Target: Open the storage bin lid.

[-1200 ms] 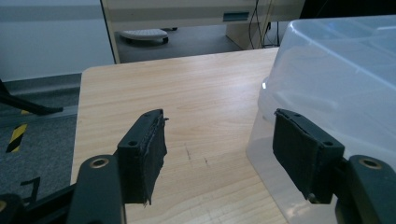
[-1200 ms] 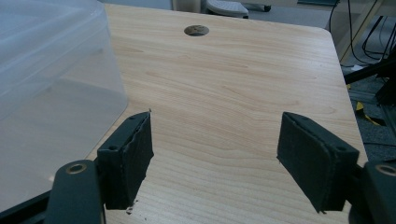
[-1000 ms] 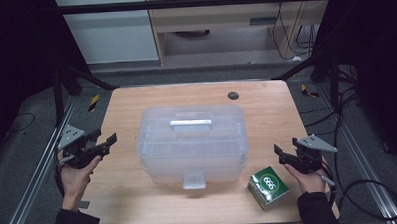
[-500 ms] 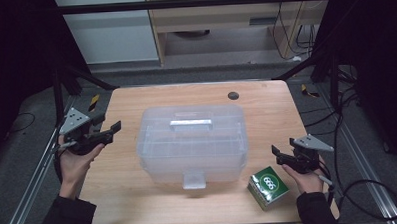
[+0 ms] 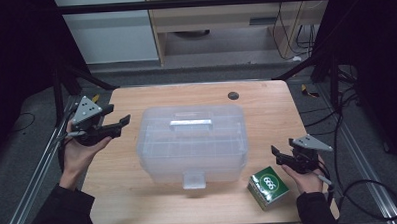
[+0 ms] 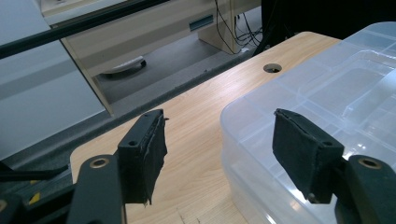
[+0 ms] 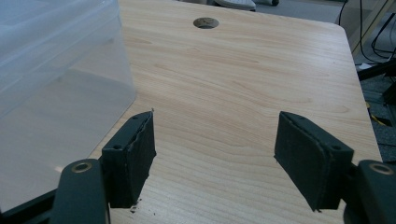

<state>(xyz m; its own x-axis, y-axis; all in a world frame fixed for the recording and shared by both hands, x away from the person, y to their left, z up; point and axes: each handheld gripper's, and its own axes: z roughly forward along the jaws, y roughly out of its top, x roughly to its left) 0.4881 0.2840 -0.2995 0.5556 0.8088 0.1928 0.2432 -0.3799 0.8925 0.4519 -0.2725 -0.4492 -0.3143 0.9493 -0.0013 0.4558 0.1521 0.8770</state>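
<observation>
Clear plastic storage box [image 5: 192, 144] sat in the middle of the high view, on the wooden counter [image 5: 266, 114]. Frosted, see-through walls, rounded corners, lid on. A flat handle [image 5: 190, 124] lay across the lid near its top edge; a latch tab [image 5: 194, 179] hung at the lower edge, facing me. Faint grid of dividers showed through the lid.

My left gripper [image 5: 112, 126] was at centre left of the high view, held above the counter's left edge, jaws apart and pointing toward the box's upper left corner, near it but not touching. In the left gripper view the box [image 6: 327, 121] filled the right half; the right-hand jaw stood in front of its lid, the left-hand jaw over bare wood, nothing between them.

My right gripper [image 5: 283, 156] was at lower right of the high view, jaws apart, aimed left toward the box's lower right corner, a gap of counter between. In the right gripper view the box wall [image 7: 56, 79] took the upper left; both jaws framed bare counter.

A green carton [image 5: 268, 187] lay just below the right gripper, close to the box's lower right corner. A round hole [image 5: 232, 95] marked the counter above the box.
</observation>
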